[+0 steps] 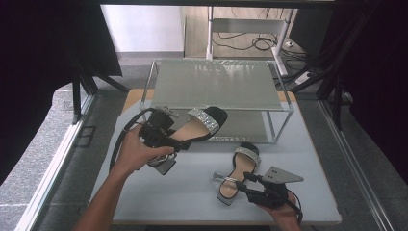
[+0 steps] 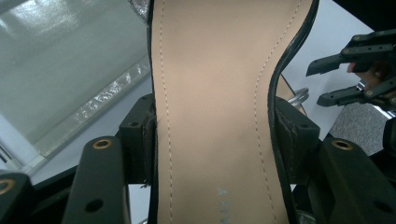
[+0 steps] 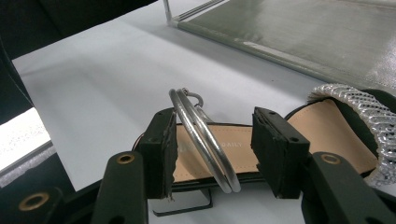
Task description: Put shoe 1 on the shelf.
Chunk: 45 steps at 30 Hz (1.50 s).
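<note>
Our left gripper (image 1: 169,142) is clamped across the waist of a raised sandal (image 1: 199,126), held at ten o'clock over the table (image 1: 192,192). Our right gripper (image 1: 245,183) stands open around the second sandal (image 1: 238,173), lying at five o'clock. We count two sandals: light, stiff-soled, with thin straps, so the sole edges are probably the safest hold.

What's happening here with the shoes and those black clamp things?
A person is handling a pair of black sandals with sparkly straps, using a hand-held gripper in each hand. The left gripper has its jaws clamped across the sole of one sandal, held up off the table in front of a metal shoe rack. The right gripper has its jaws open around the heel end of the other sandal, which lies on the table.
</note>
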Tool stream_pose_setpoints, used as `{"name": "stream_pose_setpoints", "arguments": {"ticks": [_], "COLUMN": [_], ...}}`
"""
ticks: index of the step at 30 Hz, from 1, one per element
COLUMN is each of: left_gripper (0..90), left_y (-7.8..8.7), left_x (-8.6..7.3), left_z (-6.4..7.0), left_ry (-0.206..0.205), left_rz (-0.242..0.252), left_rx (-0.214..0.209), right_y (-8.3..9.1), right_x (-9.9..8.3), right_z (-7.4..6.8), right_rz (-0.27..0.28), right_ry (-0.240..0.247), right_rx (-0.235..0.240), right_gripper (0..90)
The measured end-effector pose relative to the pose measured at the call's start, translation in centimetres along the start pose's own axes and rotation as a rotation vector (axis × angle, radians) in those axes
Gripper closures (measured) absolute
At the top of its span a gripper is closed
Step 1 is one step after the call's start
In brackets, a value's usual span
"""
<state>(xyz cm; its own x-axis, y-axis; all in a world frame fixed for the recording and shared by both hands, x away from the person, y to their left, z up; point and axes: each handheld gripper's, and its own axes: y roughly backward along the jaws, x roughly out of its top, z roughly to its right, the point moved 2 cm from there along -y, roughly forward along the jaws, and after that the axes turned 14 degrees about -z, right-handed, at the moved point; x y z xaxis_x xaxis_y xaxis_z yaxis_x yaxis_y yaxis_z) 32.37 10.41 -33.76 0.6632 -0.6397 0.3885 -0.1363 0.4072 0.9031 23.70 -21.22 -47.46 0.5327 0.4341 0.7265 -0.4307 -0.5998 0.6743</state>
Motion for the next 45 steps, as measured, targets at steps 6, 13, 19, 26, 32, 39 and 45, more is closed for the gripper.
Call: {"name": "stream_pose_setpoints", "arguments": {"ticks": [6, 13, 19, 26, 32, 39, 45], "left_gripper": [42.0, 42.0, 42.0, 42.0, 42.1, 42.0, 42.1], "left_y": [0.5, 0.7, 0.8, 0.9, 1.3, 1.7, 2.1], "left_x": [0.8, 1.5, 2.3, 3.3, 4.0, 5.0, 5.8], "left_z": [-0.5, -1.4, -2.0, -2.3, -2.2, -2.3, -2.5], "left_ry": [0.018, 0.039, 0.049, 0.054, 0.052, 0.051, 0.055], "left_rz": [0.013, 0.011, 0.004, 0.005, 0.013, 0.002, 0.000], "left_rx": [-0.007, -0.006, -0.002, 0.009, 0.030, 0.033, 0.040], "right_y": [0.0, 0.0, -0.2, -0.1, -0.2, -0.1, 0.0], "right_x": [-0.1, 0.0, 0.0, 0.0, 0.0, 0.1, 0.0], "right_z": [0.1, 0.1, 0.0, 0.0, 0.0, 0.0, 0.0], "right_rz": [0.000, -0.007, -0.007, -0.013, -0.018, -0.015, -0.015], "right_ry": [0.002, 0.006, 0.005, 0.011, 0.017, 0.013, 0.014], "right_rx": [-0.004, -0.002, 0.000, -0.005, -0.004, -0.004, -0.004], "right_gripper": [49.8, 49.9, 49.8, 49.8, 49.6, 49.4, 49.4]}}
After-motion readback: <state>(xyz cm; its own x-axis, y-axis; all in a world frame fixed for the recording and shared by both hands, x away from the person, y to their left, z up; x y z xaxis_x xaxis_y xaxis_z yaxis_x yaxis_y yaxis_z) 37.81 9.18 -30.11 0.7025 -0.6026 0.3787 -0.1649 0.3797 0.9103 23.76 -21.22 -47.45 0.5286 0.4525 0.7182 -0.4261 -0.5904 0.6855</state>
